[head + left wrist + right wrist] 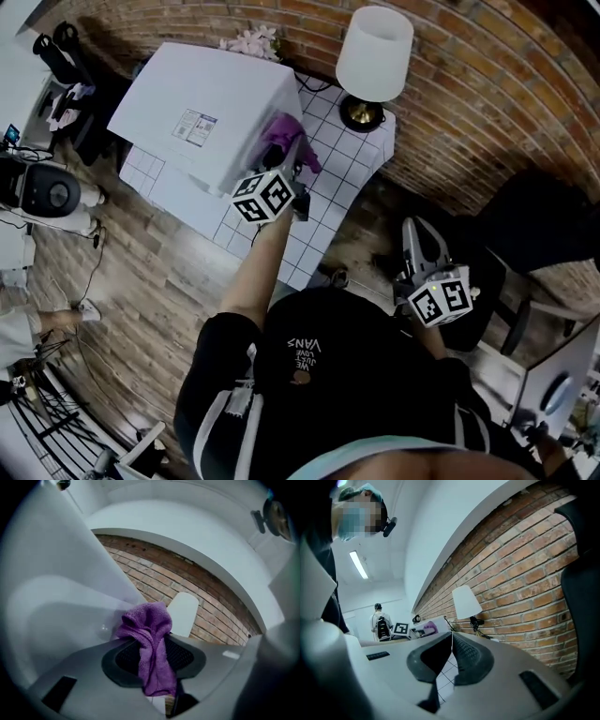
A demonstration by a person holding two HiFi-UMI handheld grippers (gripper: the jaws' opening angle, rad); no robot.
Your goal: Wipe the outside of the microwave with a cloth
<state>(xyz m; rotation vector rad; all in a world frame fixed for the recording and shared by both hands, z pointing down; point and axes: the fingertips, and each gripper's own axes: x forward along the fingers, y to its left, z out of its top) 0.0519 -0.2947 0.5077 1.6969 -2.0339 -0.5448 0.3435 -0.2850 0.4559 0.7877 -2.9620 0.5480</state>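
**Left gripper** (154,656): the jaws are clamped on a purple cloth (150,625). One fold hangs down between the ribbed pads. The bunched upper part stands above the jaws and lies against the white wall of the microwave (61,597).

In the head view the cloth sits at the microwave's near upper corner, on the side facing the table lamp (373,56). The gripper's marker cube (264,197) is just below the cloth, and the person's left arm reaches out over the table edge.

**Right gripper** (451,641): the jaws are together, tip to tip, with nothing between them. This gripper is held low at the person's right side, off the table and well apart from the microwave. It is aimed toward the lamp and the brick wall (525,573).

**Surroundings:**
- The microwave stands on a white tiled table (328,178), set at an angle to the table edge.
- The lamp, with a white shade and a brass-coloured base, stands at the table's far corner against the wall.
- Pale flowers (248,42) show behind the microwave.
- Another person (380,620) stands far off in the right gripper view.
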